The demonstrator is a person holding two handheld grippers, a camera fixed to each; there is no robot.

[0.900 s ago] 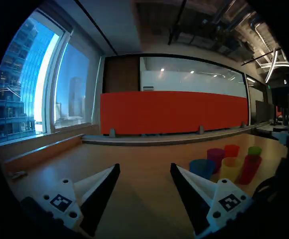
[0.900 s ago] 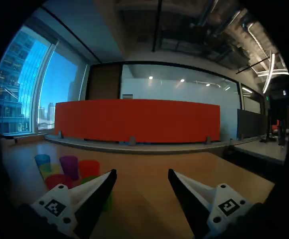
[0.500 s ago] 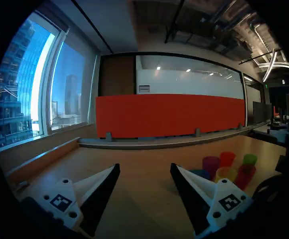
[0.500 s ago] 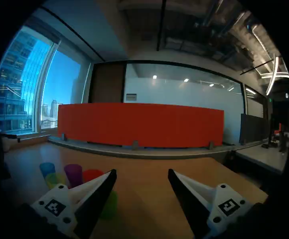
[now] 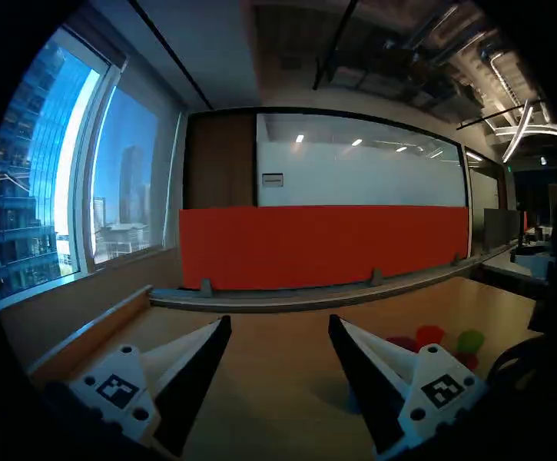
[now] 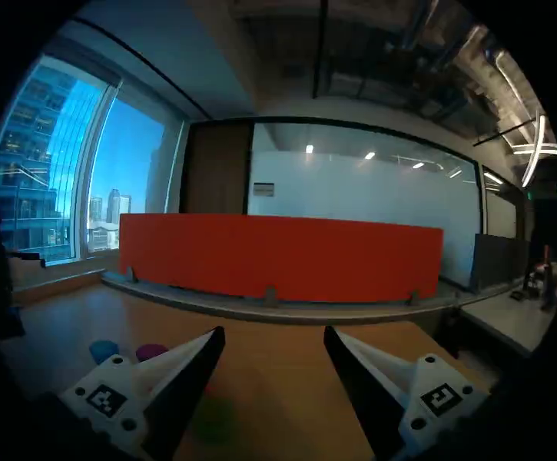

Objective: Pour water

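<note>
No words or numbers could be read: the small wall sign (image 5: 272, 180), perhaps printed, was too blurred, and the tags (image 5: 117, 389) on the left gripper (image 5: 278, 320) bore only square patterns.

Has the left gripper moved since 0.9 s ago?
Yes. The left gripper has tipped or risen upward: the orange partition and cups sit lower in its view.

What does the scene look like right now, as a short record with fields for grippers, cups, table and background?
left gripper: open, holding nothing
right gripper: open, holding nothing
cups: grouped low on the table; red cup, green cup, blue cup, purple cup
table: wood
background: orange-red divider, tall windows
</note>
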